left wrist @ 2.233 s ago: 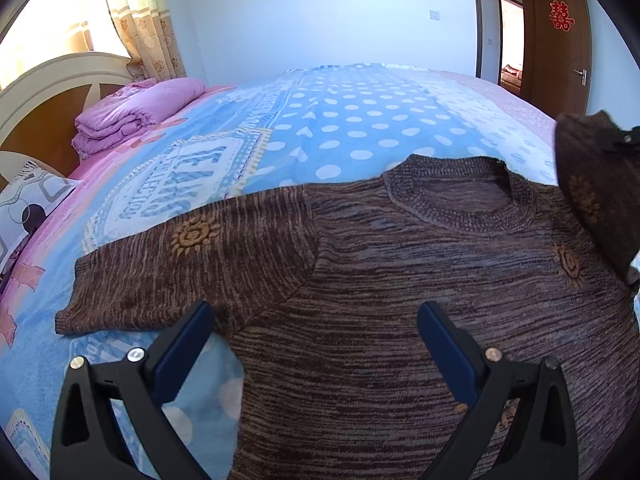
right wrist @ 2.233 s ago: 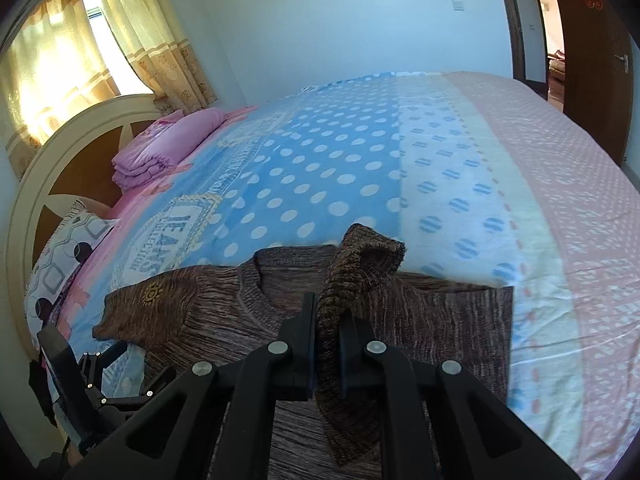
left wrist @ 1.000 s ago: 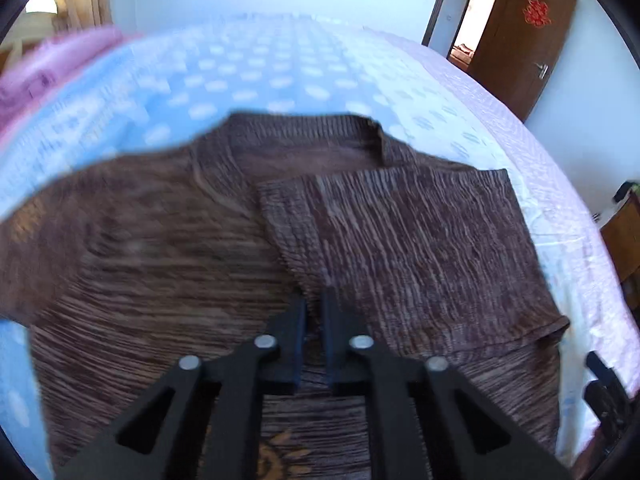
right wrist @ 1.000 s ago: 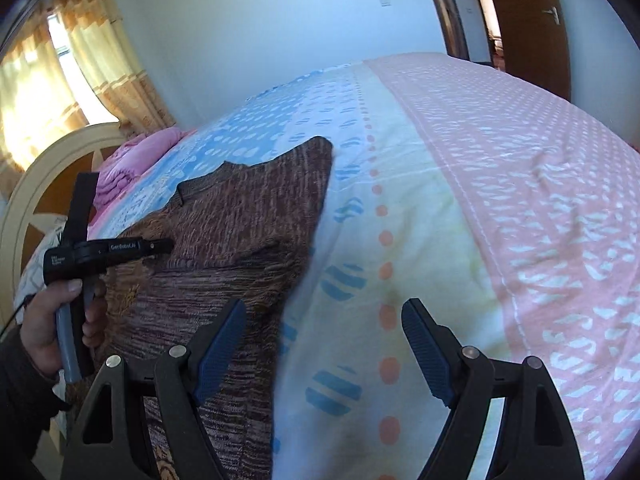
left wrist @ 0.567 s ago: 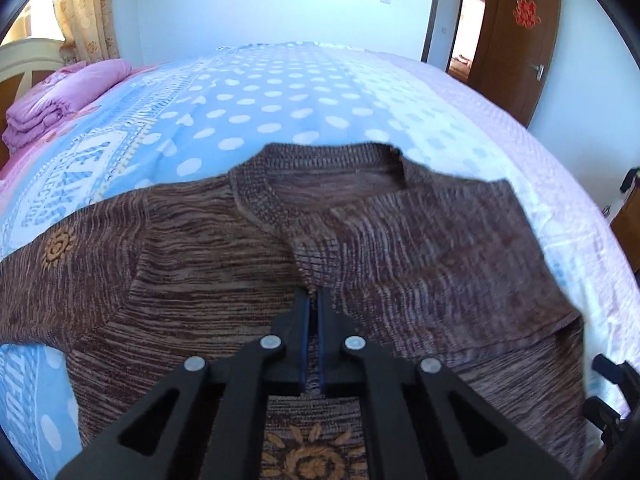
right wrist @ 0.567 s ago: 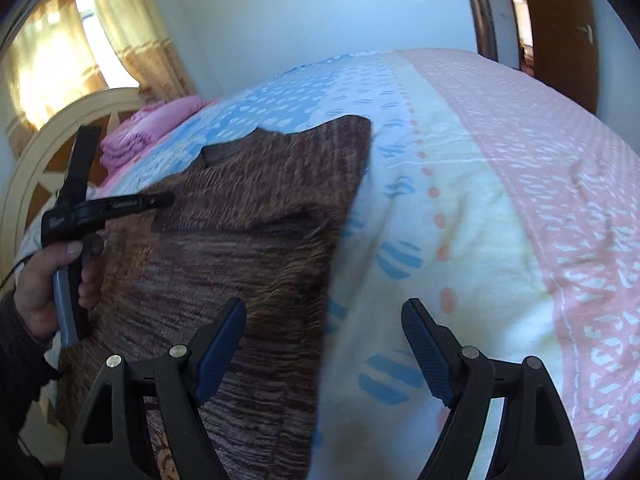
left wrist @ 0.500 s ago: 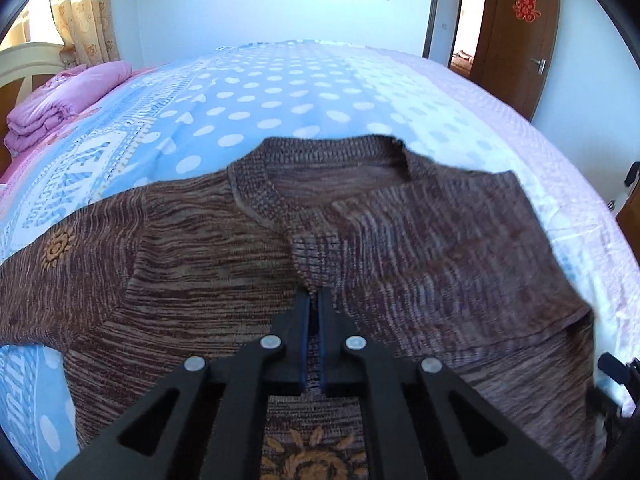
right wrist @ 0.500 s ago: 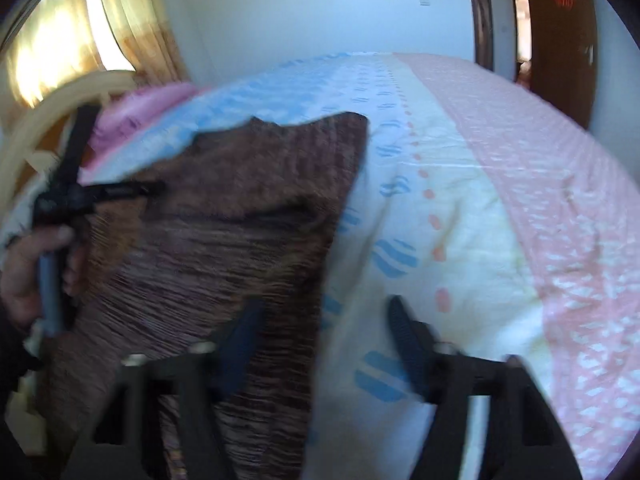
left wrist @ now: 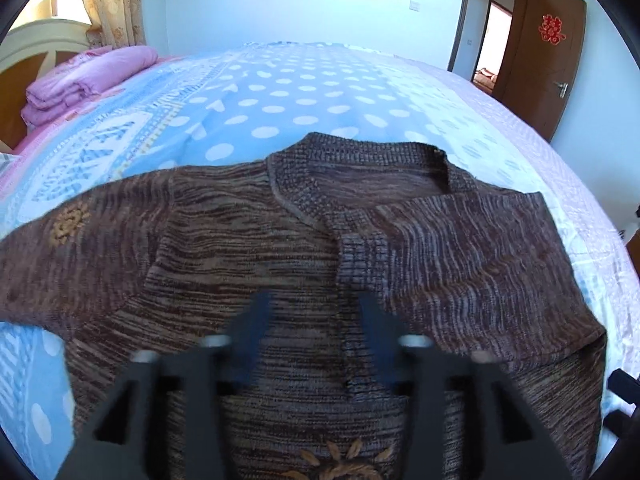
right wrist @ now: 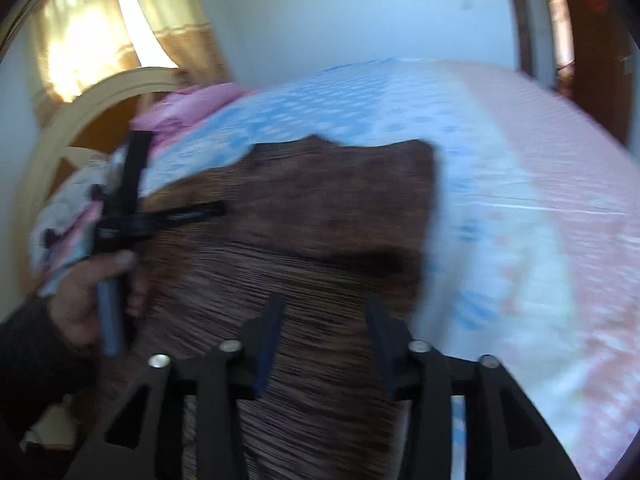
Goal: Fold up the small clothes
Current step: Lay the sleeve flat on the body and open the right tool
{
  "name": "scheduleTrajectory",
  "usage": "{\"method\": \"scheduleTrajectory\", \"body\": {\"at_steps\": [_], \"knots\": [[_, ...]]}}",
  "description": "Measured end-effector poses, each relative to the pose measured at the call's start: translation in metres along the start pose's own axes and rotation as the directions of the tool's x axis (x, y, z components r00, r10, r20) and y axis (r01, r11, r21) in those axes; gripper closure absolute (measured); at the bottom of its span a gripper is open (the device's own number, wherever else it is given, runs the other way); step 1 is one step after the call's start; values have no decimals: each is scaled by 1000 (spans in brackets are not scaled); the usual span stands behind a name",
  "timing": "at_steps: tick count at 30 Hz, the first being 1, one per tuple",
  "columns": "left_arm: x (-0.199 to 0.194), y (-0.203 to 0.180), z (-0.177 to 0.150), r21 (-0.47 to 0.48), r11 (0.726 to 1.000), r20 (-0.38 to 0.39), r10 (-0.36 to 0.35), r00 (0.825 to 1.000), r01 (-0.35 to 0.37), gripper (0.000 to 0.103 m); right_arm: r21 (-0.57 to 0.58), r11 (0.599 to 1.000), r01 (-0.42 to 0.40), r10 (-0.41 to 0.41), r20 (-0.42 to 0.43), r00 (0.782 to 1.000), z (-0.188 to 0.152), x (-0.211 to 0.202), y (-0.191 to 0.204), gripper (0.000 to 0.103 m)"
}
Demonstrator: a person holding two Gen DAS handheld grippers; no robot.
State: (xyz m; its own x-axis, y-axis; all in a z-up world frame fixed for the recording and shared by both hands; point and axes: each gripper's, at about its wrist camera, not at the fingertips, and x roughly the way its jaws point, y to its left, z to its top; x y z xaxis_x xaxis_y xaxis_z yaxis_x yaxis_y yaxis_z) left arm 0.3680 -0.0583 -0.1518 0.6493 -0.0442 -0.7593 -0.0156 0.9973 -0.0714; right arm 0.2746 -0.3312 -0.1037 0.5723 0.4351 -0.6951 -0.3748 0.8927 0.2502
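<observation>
Left gripper [left wrist: 310, 334] open, jaws spread, poised over the brown sweater [left wrist: 248, 248] with nothing between its blurred blue pads; right gripper [right wrist: 325, 334] likewise parted above the same knit, holding nothing. Sweater flat on the polka-dot bedspread [left wrist: 288, 92], one sleeve folded across the chest, ribbed cuff [left wrist: 362, 258] near the collar. Only from the right wrist: the person's left hand [right wrist: 94, 284] around the other tool's handle. Only from the left wrist: marled weave, embroidered sun motif [left wrist: 66, 224], folded pink quilt [left wrist: 86, 80]

I read one sign: a red double-happiness character (囍) [left wrist: 551, 29] on the brown door [left wrist: 536, 76]. Bedsheet lettering [left wrist: 96, 148] illegible.
</observation>
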Motion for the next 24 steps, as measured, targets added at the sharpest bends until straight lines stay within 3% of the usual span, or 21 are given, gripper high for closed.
{"method": "scheduleTrajectory", "body": {"at_steps": [1,2,3,4,5,7,9,12,14,15,19,22,24], "knots": [[-2,-1,-1,0,1000,5,13,1000,-13,24,-1,1000,-10,10,-12,1000,5,14,3,49],[-3,-1,-1,-2,1000,7,14,1000,-14,24,-7,1000,21,-21,-33,999,10,26,4,49],[-3,-1,-2,0,1000,1,16,1000,-16,24,-7,997,81,-81,-47,996,13,37,1,49],[-1,0,-3,3,1000,-10,28,1000,-28,24,18,981,193,-192,-43,980,16,44,-9,50],[-1,0,-5,4,999,-20,37,999,-37,24,68,964,256,-253,-48,966,18,47,-23,52],[0,2,-8,-1,1000,-31,30,999,-30,23,186,956,225,-221,-38,974,14,42,-50,68],[2,4,-8,-10,1000,-33,27,999,-27,20,163,960,229,-226,-42,973,7,37,-51,71],[2,4,-8,-11,1000,-29,29,999,-29,20,111,955,274,-269,-58,961,4,27,-36,66],[0,4,-9,-15,999,-22,35,999,-36,17,97,956,278,-278,-13,960,8,12,-16,41],[0,5,-9,-21,999,-21,45,999,-46,15,73,959,273,-275,17,961,14,7,-6,38],[-5,10,-11,-45,998,-5,52,999,-53,14,-59,963,262,-257,83,963,43,20,32,37],[-9,16,-13,-54,997,-11,48,999,-49,14,-37,960,276,-277,-3,961,54,58,19,37],[-12,21,-17,-51,997,-27,56,998,-57,14,-24,940,341,-342,-104,934,45,82,-1,37]]}}
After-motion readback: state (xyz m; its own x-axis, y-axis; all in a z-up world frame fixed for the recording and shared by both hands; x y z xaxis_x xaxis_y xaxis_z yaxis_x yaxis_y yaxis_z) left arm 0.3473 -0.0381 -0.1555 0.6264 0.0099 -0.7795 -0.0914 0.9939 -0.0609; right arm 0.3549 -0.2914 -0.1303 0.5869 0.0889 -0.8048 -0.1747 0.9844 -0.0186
